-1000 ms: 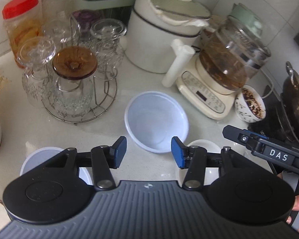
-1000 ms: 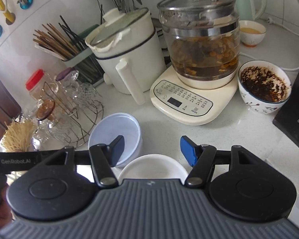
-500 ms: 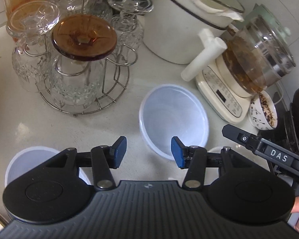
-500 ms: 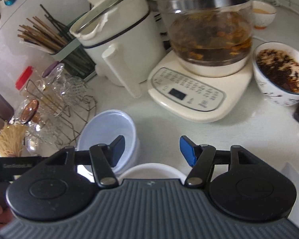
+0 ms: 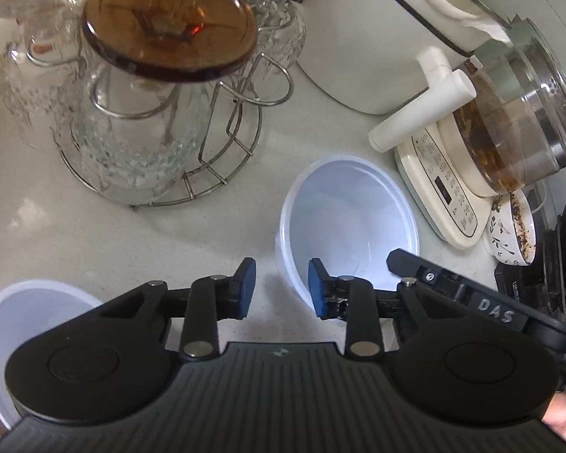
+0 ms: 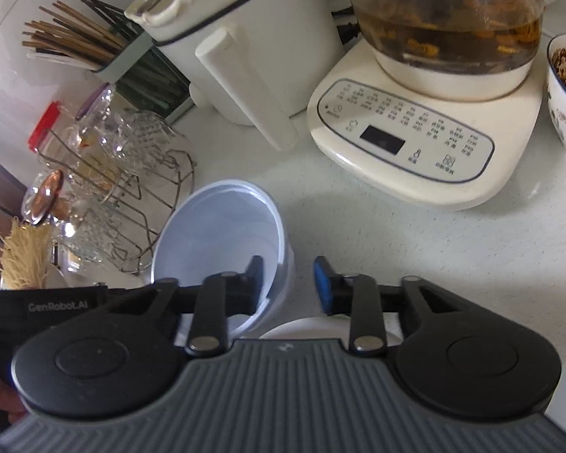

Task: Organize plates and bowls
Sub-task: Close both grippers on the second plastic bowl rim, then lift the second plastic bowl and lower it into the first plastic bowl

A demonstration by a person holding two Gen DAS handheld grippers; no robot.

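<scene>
A translucent white plastic bowl (image 5: 349, 222) stands upright on the counter; it also shows in the right wrist view (image 6: 222, 234). My left gripper (image 5: 279, 288) is open and straddles the bowl's left rim, right pad inside, left pad outside. My right gripper (image 6: 288, 283) is open and straddles the bowl's right rim, left pad inside. A second white bowl (image 5: 22, 313) sits at the lower left under my left gripper. A white plate or bowl (image 6: 309, 326) lies mostly hidden beneath my right gripper.
A wire rack of upturned glasses (image 5: 143, 113) stands left of the bowl. A white pot (image 6: 241, 45) and a glass kettle on its base (image 6: 426, 128) stand behind. A patterned bowl of dark grains (image 5: 515, 232) sits at the right.
Both grippers have moved forward and down onto the central bowl, each now straddling one side of its rim. The jaws of both have narrowed a little but stay open.
</scene>
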